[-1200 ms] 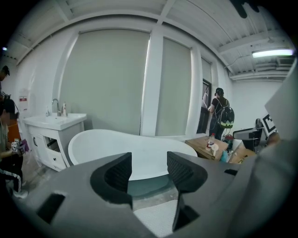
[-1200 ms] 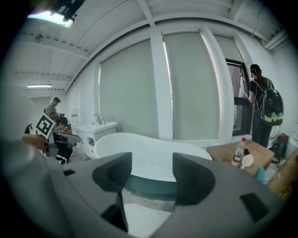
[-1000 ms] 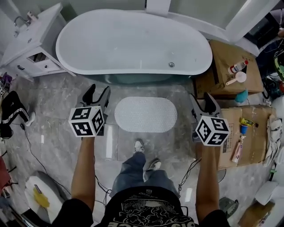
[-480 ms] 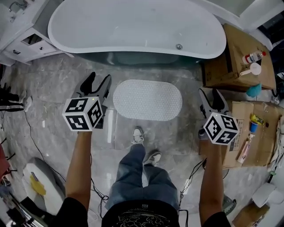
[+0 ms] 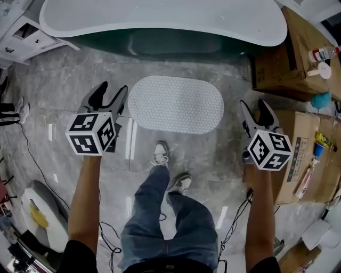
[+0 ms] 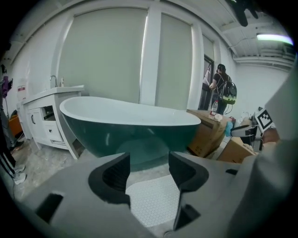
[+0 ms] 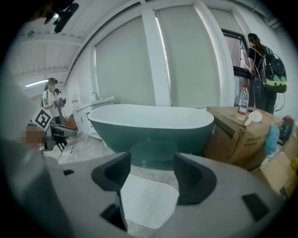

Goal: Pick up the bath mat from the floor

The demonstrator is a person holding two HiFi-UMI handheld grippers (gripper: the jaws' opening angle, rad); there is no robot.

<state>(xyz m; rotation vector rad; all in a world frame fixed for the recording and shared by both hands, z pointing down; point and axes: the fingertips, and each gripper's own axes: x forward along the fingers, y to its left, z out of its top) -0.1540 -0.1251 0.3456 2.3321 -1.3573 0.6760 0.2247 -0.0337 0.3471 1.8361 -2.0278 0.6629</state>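
Lying flat on the grey marble floor (image 5: 64, 80) just in front of the bathtub (image 5: 160, 16), the white oval bath mat (image 5: 176, 104) sits between the two grippers, and neither touches it. The left gripper (image 5: 113, 90) hovers beside the mat's left end, its fingers (image 6: 111, 174) apart and empty. The right gripper (image 5: 254, 106) hangs off the right end, a little further out, fingers (image 7: 195, 179) likewise spread on nothing. Each gripper view shows the mat on the floor beyond its open gap.

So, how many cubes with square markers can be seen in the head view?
2. One cube sits on the left gripper, left of the bath mat; the other cube on the right gripper, right of the mat. None seems hidden.
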